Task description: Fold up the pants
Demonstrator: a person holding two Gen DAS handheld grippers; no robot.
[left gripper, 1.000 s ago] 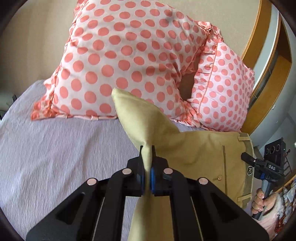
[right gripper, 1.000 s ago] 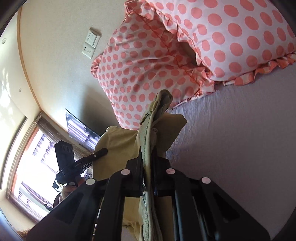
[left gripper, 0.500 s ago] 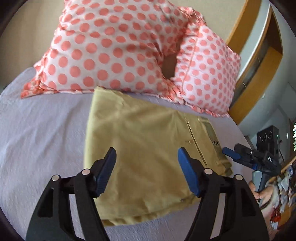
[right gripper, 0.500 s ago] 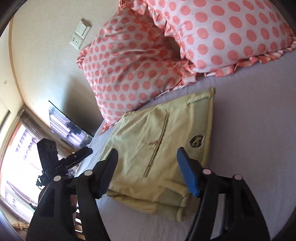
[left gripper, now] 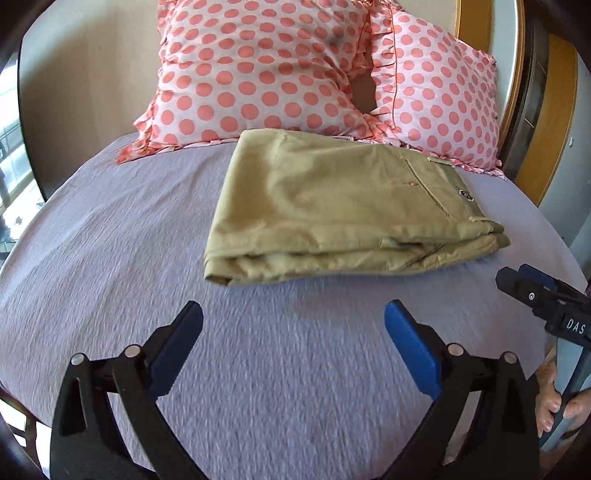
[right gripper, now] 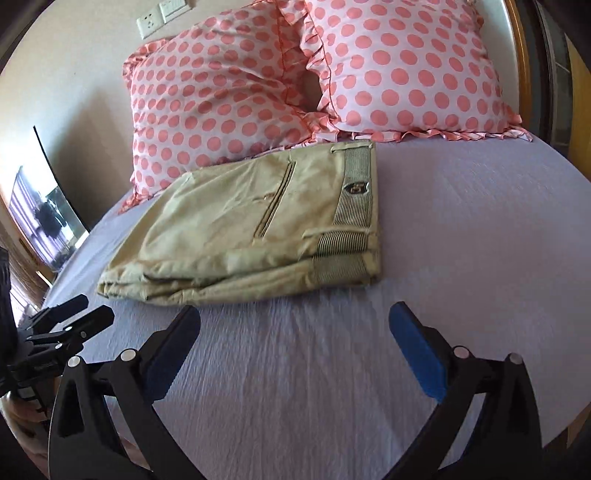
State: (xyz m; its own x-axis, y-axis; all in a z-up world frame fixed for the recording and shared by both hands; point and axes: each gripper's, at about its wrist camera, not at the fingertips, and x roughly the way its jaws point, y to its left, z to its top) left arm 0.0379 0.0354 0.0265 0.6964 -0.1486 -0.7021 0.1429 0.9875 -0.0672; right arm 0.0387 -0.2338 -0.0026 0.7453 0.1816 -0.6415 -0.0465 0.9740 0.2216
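Observation:
The khaki pants [left gripper: 332, 206] lie folded in a flat rectangle on the lilac bed sheet [left gripper: 110, 258], just in front of the pillows. In the right wrist view the pants [right gripper: 258, 221] show their back pocket and striped waistband at the right end. My left gripper [left gripper: 293, 314] is open and empty, a short way back from the pants' near edge. My right gripper [right gripper: 295, 317] is open and empty too, near the pants' waistband side. The right gripper also shows at the right edge of the left wrist view [left gripper: 532, 291].
Two pink polka-dot pillows [left gripper: 258, 70] [left gripper: 436, 92] lean against the beige wall behind the pants. A wooden frame [left gripper: 517, 92] stands at the right. Wall sockets [right gripper: 162, 14] sit above the pillows. A dark screen [right gripper: 44, 218] is at the left.
One second ago both grippers were shut on the pants and held them up. They let go, the pants dropped folded onto the bed, and both grippers drew back.

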